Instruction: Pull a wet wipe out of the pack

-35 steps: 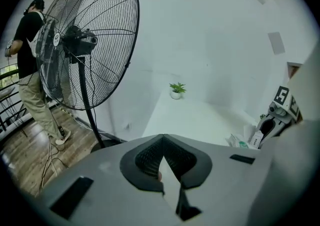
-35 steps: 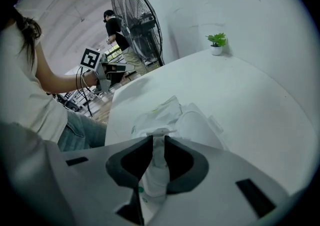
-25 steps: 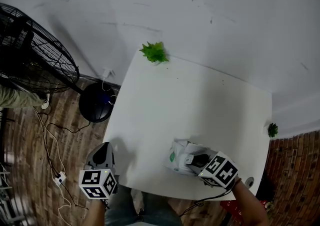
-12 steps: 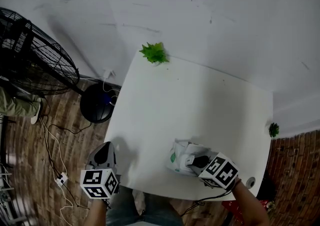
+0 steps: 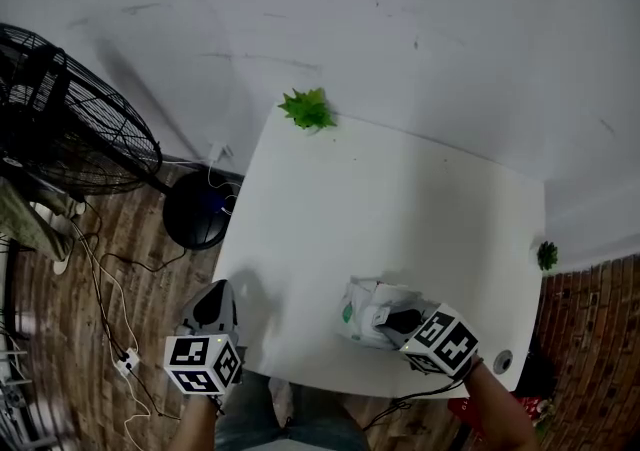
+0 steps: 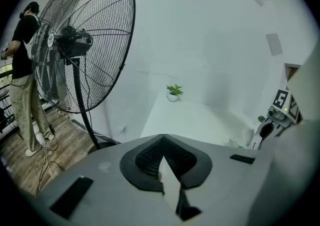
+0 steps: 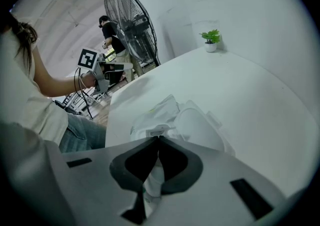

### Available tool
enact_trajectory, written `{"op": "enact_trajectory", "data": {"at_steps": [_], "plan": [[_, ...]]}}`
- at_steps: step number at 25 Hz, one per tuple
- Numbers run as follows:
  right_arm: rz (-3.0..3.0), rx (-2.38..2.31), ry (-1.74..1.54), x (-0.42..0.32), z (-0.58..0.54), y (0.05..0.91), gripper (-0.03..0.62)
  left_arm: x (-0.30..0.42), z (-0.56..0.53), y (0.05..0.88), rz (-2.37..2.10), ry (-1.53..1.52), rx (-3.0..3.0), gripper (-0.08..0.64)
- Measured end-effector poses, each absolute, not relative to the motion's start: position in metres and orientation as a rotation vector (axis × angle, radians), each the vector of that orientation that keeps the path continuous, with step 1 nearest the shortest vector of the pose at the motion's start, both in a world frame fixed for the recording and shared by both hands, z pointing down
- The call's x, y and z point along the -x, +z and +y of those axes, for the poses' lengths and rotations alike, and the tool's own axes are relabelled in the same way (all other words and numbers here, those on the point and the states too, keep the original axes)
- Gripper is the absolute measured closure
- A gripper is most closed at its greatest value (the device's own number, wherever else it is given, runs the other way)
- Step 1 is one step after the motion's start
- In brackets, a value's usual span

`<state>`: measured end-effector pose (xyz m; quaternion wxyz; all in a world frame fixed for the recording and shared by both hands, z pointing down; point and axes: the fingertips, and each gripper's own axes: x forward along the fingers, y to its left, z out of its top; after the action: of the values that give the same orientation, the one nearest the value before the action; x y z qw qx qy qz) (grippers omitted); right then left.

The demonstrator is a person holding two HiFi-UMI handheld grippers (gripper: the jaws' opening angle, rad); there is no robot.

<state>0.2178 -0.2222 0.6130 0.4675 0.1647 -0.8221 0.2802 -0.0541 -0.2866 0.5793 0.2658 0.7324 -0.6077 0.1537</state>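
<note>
The crumpled white pack (image 5: 358,313), green-marked on one side, lay at the table's (image 5: 400,189) five o'clock edge. The right gripper (image 5: 388,318) pinched a white wet wipe (image 7: 154,177) at its opening. At seven o'clock, off the table, the left gripper (image 5: 214,301) was closed and empty.

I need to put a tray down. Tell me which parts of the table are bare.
Bare: the whole middle and far right of the table, between the potted plant and the wipe pack. Crowded: the near right edge, where the right gripper pinches the pack.
</note>
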Motion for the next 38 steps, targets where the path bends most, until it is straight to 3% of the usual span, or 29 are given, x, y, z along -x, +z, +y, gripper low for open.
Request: {"op": "enact_trajectory", "data": {"at_steps": [38], "plan": [[-2.048, -0.853, 0.709, -0.239, -0.232, 0.549, 0.584, 0.031, -0.305, 0.499, -1.523, 0.305, -2.229, 0.557]]}}
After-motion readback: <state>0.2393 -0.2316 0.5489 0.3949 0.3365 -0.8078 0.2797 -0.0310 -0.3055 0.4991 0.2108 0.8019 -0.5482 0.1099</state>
